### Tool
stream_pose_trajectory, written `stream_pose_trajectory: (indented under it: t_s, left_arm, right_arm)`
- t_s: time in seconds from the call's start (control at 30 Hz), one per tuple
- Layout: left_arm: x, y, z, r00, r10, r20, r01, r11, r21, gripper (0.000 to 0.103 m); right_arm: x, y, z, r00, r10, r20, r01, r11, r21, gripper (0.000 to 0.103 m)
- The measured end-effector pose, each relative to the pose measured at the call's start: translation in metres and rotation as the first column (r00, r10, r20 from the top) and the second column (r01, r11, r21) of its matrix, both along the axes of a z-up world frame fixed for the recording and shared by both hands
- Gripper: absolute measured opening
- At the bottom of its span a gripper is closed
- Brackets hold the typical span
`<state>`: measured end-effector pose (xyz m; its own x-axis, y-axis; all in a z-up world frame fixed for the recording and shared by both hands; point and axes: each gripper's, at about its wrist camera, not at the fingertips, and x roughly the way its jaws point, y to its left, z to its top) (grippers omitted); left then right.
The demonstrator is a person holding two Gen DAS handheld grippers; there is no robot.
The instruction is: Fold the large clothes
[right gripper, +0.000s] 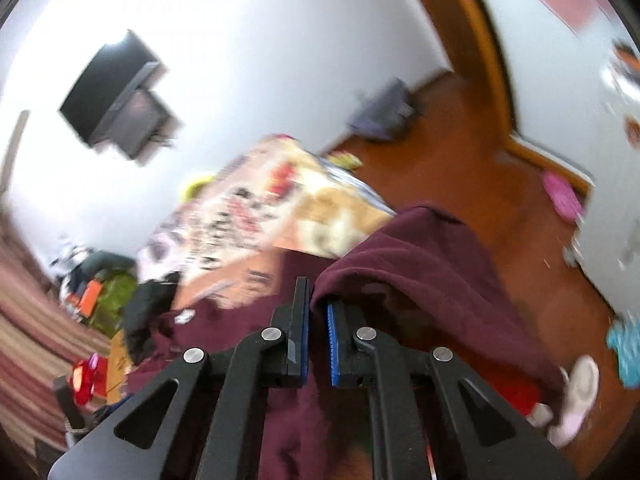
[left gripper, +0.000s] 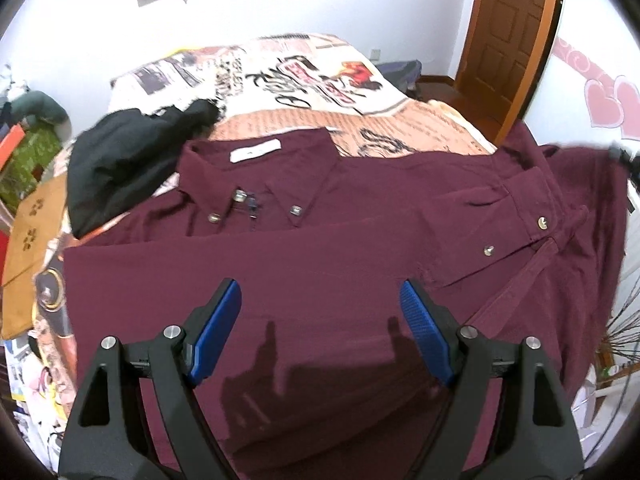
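Maroon button-down shirt (left gripper: 320, 240) lies front-up on the bed (left gripper: 400, 120), collar (left gripper: 256, 168) toward the far end, white neck label (left gripper: 255, 151) showing. One sleeve is folded across the chest, its cuff (left gripper: 532, 216) with two metal buttons on the right side of the left wrist view. The shirt's right part runs past the bed edge there.

Left gripper (left gripper: 320, 320): fingers spread wide, blue pads (left gripper: 218, 332) well apart, hovering over the lower body of the shirt, holding nothing. Its shadow falls on the fabric between the fingers.

Right gripper (right gripper: 318, 316): fingers nearly together, narrow gap between the blue pads. A fold of the maroon shirt (right gripper: 420, 264) drapes over the right finger and hangs toward the floor. Looks pinched at the tips, but the view is motion-blurred and I cannot tell the exact contact.

Containers: no clear one. Brown flat thing with paw prints (left gripper: 36, 240) at the left bed edge, could be a bag or a box; cannot tell contents.

Around:
- Black garment (left gripper: 120, 160) bunched on the bed, touching the shirt's left shoulder and collar area.
- Printed bedspread (left gripper: 320, 76) with text and graphics under both garments.
- Wall-mounted TV (right gripper: 116, 100) on the white wall.
- Wooden door (left gripper: 508, 40) beyond the bed, wood floor (right gripper: 460, 152) alongside.
- Pink heart decals (left gripper: 608, 100) on the right wall.
- Clutter pile (left gripper: 24, 144), green and orange, off the left side of the bed.
- Pale slipper (right gripper: 576, 392) on the floor, near the hanging fabric.
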<state>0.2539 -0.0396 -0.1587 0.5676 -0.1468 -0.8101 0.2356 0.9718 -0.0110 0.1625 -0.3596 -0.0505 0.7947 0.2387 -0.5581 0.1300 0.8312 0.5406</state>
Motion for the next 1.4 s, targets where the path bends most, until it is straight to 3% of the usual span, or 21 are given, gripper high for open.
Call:
stream_pose_trajectory:
  t_s: [0.17, 0.27, 0.33, 0.43, 0.53, 0.63, 0.7, 0.8, 0.83, 0.93, 1.07, 1.2, 1.4]
  left_arm:
    - [-0.010, 0.017, 0.006, 1.000, 0.003, 0.030, -0.003, 1.000, 0.001, 0.081]
    - [-0.015, 0.024, 0.006, 0.999, 0.010, 0.044, -0.010, 1.000, 0.006, 0.081]
    - [-0.018, 0.030, 0.006, 0.999, 0.015, 0.046, -0.016, 1.000, 0.004, 0.081]
    - [-0.022, 0.037, 0.005, 0.999, 0.024, 0.043, -0.023, 1.000, -0.003, 0.081]
    - [-0.026, 0.043, 0.004, 0.999, 0.033, 0.042, -0.033, 0.999, -0.001, 0.081]
    - [-0.031, 0.049, 0.003, 0.998, 0.042, 0.039, -0.042, 0.999, 0.002, 0.081]
    - [-0.031, 0.051, 0.001, 0.998, 0.048, 0.034, -0.048, 0.999, 0.005, 0.081]
    - [-0.030, 0.051, 0.000, 0.998, 0.054, 0.028, -0.054, 0.999, 0.009, 0.081]
    - [-0.028, 0.050, 0.000, 0.998, 0.055, 0.027, -0.055, 0.998, 0.009, 0.081]
    - [-0.025, 0.044, 0.001, 0.998, 0.053, 0.030, -0.053, 0.999, 0.001, 0.081]
    - [-0.022, 0.033, 0.005, 0.998, 0.043, 0.040, -0.043, 0.999, -0.003, 0.081]
    - [-0.017, 0.021, 0.009, 0.998, 0.037, 0.058, -0.037, 0.999, 0.010, 0.081]
    - [-0.011, 0.006, 0.011, 0.998, 0.018, 0.056, -0.019, 1.000, 0.008, 0.081]
  right_arm:
    - [-0.003, 0.071, 0.047, 0.975, 0.190, 0.117, -0.185, 0.981, -0.059, 0.006]
    - [-0.003, 0.112, 0.046, 0.946, 0.305, 0.110, -0.293, 0.949, -0.116, 0.006]
    - [0.002, 0.142, 0.032, 0.924, 0.375, 0.071, -0.360, 0.919, -0.159, 0.006]
    - [0.017, 0.170, -0.007, 0.894, 0.446, -0.043, -0.447, 0.883, -0.142, 0.006]
    - [0.033, 0.186, -0.056, 0.867, 0.468, -0.172, -0.488, 0.868, -0.096, 0.007]
    - [0.033, 0.194, -0.079, 0.853, 0.455, -0.257, -0.491, 0.866, -0.096, 0.010]
    - [0.030, 0.192, -0.082, 0.855, 0.441, -0.272, -0.480, 0.872, -0.094, 0.012]
    - [0.027, 0.180, -0.069, 0.856, 0.433, -0.284, -0.468, 0.881, -0.066, 0.036]
    - [0.024, 0.174, -0.061, 0.870, 0.419, -0.261, -0.449, 0.891, -0.066, 0.046]
    - [0.015, 0.157, -0.039, 0.912, 0.368, -0.180, -0.386, 0.919, -0.079, 0.063]
    - [0.007, 0.120, -0.024, 0.955, 0.272, -0.120, -0.279, 0.959, -0.049, 0.070]
    - [0.008, 0.082, -0.032, 0.982, 0.138, -0.132, -0.141, 0.990, -0.020, 0.077]
    - [0.000, 0.027, -0.067, 0.974, 0.016, -0.225, 0.007, 0.995, 0.103, 0.077]
